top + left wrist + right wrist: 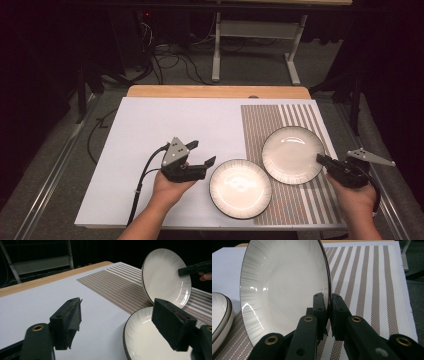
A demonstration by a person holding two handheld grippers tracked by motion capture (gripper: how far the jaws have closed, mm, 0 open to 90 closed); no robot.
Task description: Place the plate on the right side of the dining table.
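Note:
Two white plates with dark rims are on the table. One plate [240,188] [145,342] [219,312] lies flat, half on the striped placemat [295,112]. The other plate [292,154] [165,275] [284,282] is tipped up on its edge over the mat. My right gripper [320,159] [327,298] is shut on that plate's right rim, one jaw on each face. In the left gripper view the right gripper [195,268] reaches onto the tilted plate from the right. My left gripper [202,153] [117,315] stands open just left of the flat plate, nothing between its jaws.
A white board [170,130] covers the wooden table [215,91]; the placemat [372,277] lies on its right part. Beyond the far edge are a dark floor with cables [170,62] and a metal frame's legs [216,50].

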